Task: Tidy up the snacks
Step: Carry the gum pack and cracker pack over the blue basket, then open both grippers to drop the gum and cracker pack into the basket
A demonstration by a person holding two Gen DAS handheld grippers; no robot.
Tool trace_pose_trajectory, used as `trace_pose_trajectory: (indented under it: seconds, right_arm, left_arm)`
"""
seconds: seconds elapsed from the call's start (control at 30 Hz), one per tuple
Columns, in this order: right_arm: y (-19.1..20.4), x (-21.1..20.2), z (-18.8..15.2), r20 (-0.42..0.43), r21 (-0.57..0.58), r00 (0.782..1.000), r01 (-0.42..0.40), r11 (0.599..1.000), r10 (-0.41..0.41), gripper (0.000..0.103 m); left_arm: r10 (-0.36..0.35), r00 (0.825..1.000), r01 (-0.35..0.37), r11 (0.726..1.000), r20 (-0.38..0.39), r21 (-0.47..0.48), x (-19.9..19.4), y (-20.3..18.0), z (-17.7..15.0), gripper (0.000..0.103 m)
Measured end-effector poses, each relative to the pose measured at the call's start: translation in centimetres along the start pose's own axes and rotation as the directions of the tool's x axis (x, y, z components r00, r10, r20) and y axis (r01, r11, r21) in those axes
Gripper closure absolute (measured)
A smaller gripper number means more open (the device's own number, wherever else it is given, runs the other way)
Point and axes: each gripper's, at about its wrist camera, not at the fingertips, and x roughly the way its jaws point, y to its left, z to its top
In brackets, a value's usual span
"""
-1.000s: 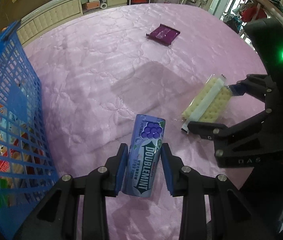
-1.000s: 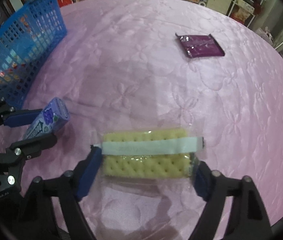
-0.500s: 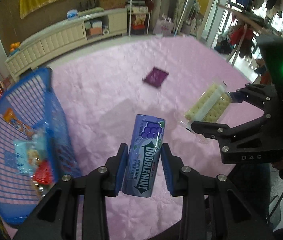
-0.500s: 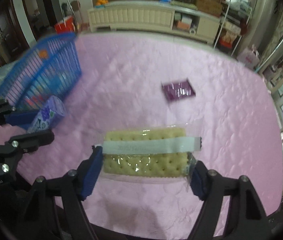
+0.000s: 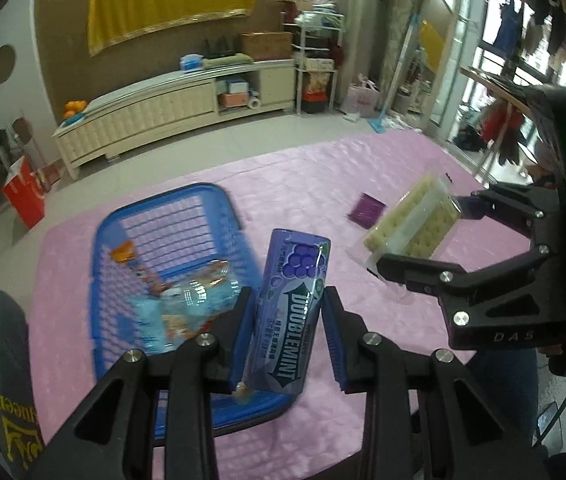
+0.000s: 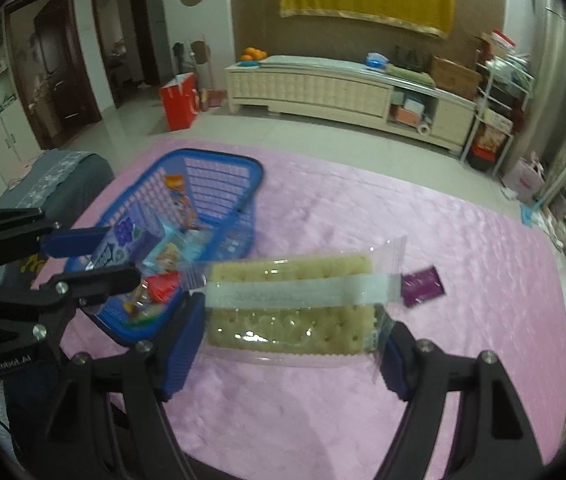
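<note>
My left gripper (image 5: 285, 326) is clamped on the Doublemint tube (image 5: 289, 312), held aloft just above the near edge of the blue basket (image 5: 219, 208). My right gripper (image 6: 293, 332) grasps the cracker pack (image 6: 291, 304) by its ends, raised over the pink tablecloth (image 6: 463, 248). A purple packet (image 6: 421, 285) lies on the cloth beyond the crackers.
</note>
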Motion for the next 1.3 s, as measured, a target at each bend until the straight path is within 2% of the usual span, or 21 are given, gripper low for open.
trace_pose_trajectory:
  seconds: [0.23, 0.47, 0.63, 1.1, 1.17, 1.23, 1.3]
  right_arm:
    - [3.1, 2.3, 2.2, -0.02, -0.063, 0.999, -0.036, 0.997, 0.035, 0.023]
    - [5.1, 5.9, 3.8, -0.066, -0.125, 0.997, -0.051, 0.991, 0.043, 0.023]
    - [5.6, 8.2, 4.9, -0.094, -0.154, 0.995, -0.059, 0.986, 0.044, 0.023]
    - [6.8, 11.0, 6.1, -0.115, -0.233, 0.991, -0.09, 0.968, 0.065, 0.022]
    - [6.7, 11.0, 6.1, -0.113, -0.224, 0.99, -0.103, 0.969, 0.079, 0.021]
    - [6.6, 11.0, 6.1, -0.116, -0.22, 0.989, -0.112, 0.969, 0.088, 0.018]
    - [6.4, 10.9, 6.0, -0.12, -0.213, 0.989, -0.114, 0.97, 0.09, 0.015]
  left_arm:
    - [0.046, 0.999, -0.047, 0.996, -0.013, -0.079, -0.2, 5.2, -1.0, 0.071]
    - [0.063, 0.997, -0.069, 0.99, -0.047, -0.12, 1.9, 9.1, -1.1, 0.071]
    - [0.09, 0.994, -0.098, 0.986, -0.067, -0.136, 3.5, 11.0, -0.8, 0.071]
    - [0.083, 0.991, -0.1, 0.982, -0.107, -0.161, 6.6, 13.9, -0.7, 0.071]
    - [0.075, 0.992, -0.091, 0.983, -0.102, -0.161, 6.6, 13.7, -0.7, 0.067]
    - [0.08, 0.992, -0.095, 0.983, -0.097, -0.156, 6.4, 13.5, -0.6, 0.047]
    - [0.081, 0.993, -0.095, 0.983, -0.09, -0.158, 6.2, 13.2, -0.5, 0.043]
